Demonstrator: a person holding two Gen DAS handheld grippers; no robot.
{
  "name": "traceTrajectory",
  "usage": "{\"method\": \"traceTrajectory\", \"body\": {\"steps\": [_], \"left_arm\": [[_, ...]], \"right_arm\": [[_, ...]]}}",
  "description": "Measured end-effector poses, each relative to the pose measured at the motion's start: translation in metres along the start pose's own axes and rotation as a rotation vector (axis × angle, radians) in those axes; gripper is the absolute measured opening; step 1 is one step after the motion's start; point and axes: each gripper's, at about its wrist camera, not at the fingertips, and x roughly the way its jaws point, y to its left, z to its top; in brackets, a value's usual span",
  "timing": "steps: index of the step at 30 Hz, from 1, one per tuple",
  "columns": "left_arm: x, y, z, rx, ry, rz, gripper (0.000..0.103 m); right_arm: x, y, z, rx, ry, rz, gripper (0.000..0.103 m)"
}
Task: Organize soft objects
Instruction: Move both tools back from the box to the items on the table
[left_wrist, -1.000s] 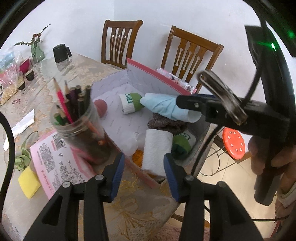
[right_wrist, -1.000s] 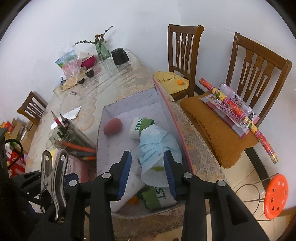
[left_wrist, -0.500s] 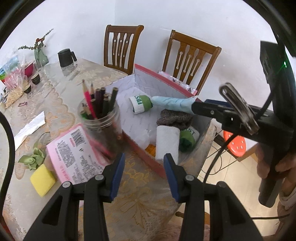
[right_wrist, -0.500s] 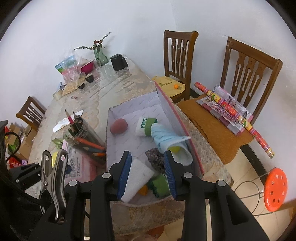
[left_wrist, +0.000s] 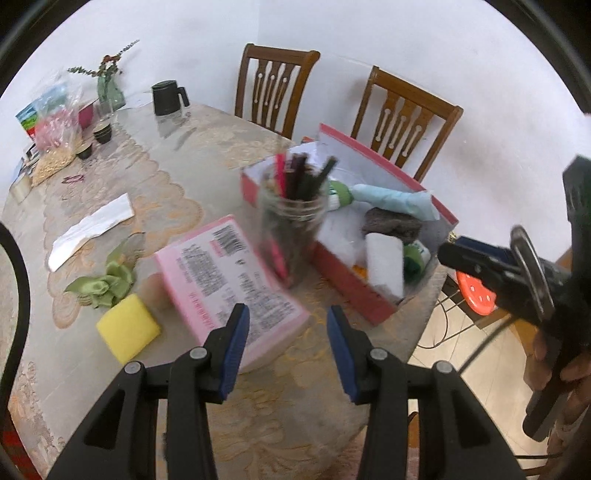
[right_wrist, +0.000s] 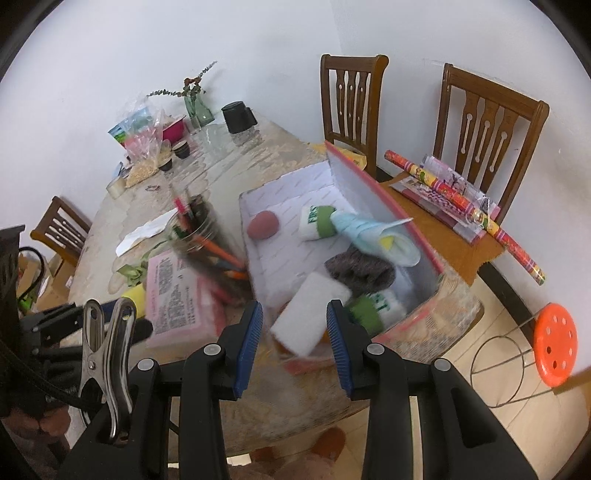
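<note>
An open red box (right_wrist: 373, 195) stands at the table's near right corner. It holds a pink egg-shaped sponge (right_wrist: 262, 226), a green-and-white sock (right_wrist: 317, 223), a light blue cloth (right_wrist: 369, 236), a dark scourer (right_wrist: 360, 271), a white sponge (right_wrist: 310, 317) and a second sock (right_wrist: 376, 308). My right gripper (right_wrist: 294, 343) hangs open and empty above the box's near end. Over the table edge my left gripper (left_wrist: 288, 347) is open and empty too, just short of a pink packet (left_wrist: 229, 280). Left of it lie a yellow sponge (left_wrist: 127, 332) and a green ribbon (left_wrist: 105, 282).
A jar of pencils (left_wrist: 295, 221) stands between the packet and the box. White paper (left_wrist: 92, 229), a black mug (left_wrist: 168, 98), a vase and bags sit further back. Wooden chairs (right_wrist: 484, 122) line the far side, one holding wrapping paper (right_wrist: 461, 199). An orange stool (right_wrist: 556, 345) stands on the floor.
Both grippers have drawn back from the box toward the near table edge. The left view has swung left over the pink packet and yellow sponge. The box's contents stay put.
</note>
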Motion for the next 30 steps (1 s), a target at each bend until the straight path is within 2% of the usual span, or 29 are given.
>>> {"method": "traceTrajectory", "body": {"steps": [7, 16, 21, 27, 30], "left_arm": [[-0.006, 0.043, -0.011, -0.047, 0.010, 0.023, 0.046], [0.004, 0.130, -0.025, -0.200, 0.047, 0.090, 0.046], [0.030, 0.168, -0.027, -0.257, 0.089, 0.134, 0.057], [0.062, 0.190, -0.030, -0.329, 0.166, 0.089, 0.060], [0.072, 0.190, -0.031, -0.341, 0.177, 0.102, 0.061]], "right_arm": [[0.002, 0.030, -0.017, 0.014, 0.035, 0.003, 0.037], [0.011, 0.078, -0.036, 0.006, 0.074, 0.029, 0.037], [0.018, 0.102, -0.046, -0.015, 0.102, 0.026, 0.037], [0.023, 0.120, -0.054, -0.033, 0.132, 0.020, 0.037], [0.027, 0.128, -0.059, -0.044, 0.152, 0.017, 0.037]]}}
